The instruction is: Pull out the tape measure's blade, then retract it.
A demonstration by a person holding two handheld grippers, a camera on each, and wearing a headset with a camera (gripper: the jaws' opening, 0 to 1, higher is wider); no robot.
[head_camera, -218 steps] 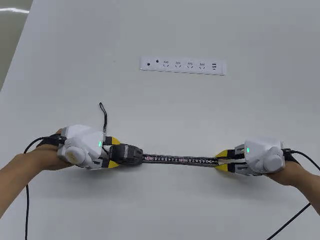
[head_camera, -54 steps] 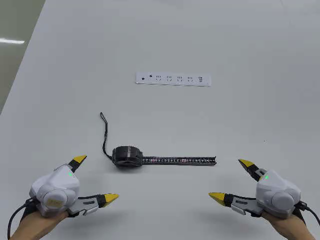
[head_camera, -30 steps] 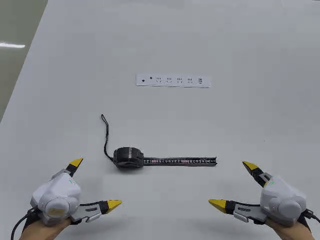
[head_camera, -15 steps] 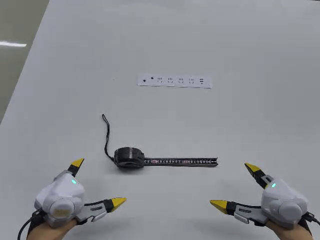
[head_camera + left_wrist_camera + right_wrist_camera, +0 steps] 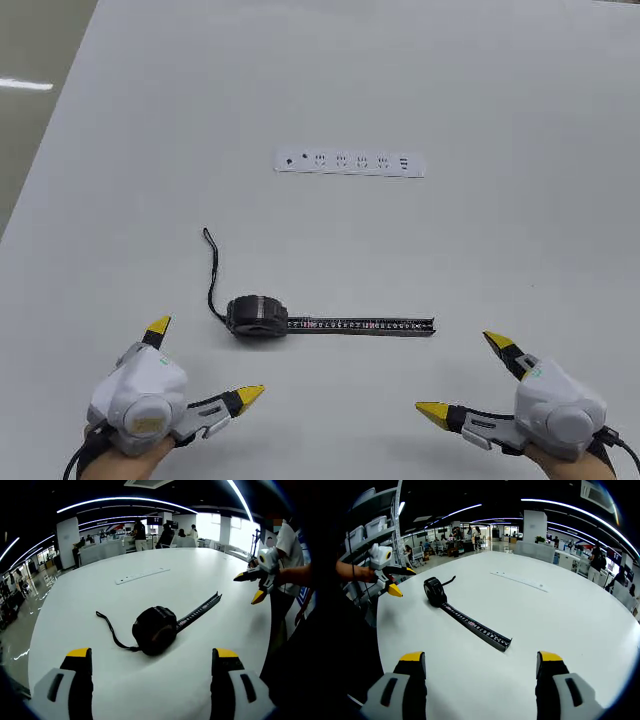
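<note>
Tape measure [image 5: 256, 315] lies free on the table [image 5: 500, 230] at one o'clock from our wide-open left gripper [image 5: 205, 359], blade [image 5: 360, 325] stretching toward three o'clock, its end at eleven o'clock from our wide-open right gripper [image 5: 463, 374]

table [image 5: 500, 230]: everything below lies on it
tape measure case [image 5: 257, 314]: near the table's middle, a little left of centre
blade [image 5: 360, 325]: flat on the table, running from the case's right side out to the right
strap [image 5: 210, 270]: on the table, trailing from the case's left side away from the person
power strip [image 5: 350, 163]: behind the case and blade, well apart, roughly parallel to the blade
left gripper [image 5: 205, 359]: in front of the case and to its left — apart from it, jaws towards it
right gripper [image 5: 465, 375]: in front of the blade's free end and to its right — apart from it
both grippers: well apart, case and blade beyond the gap between them
</note>
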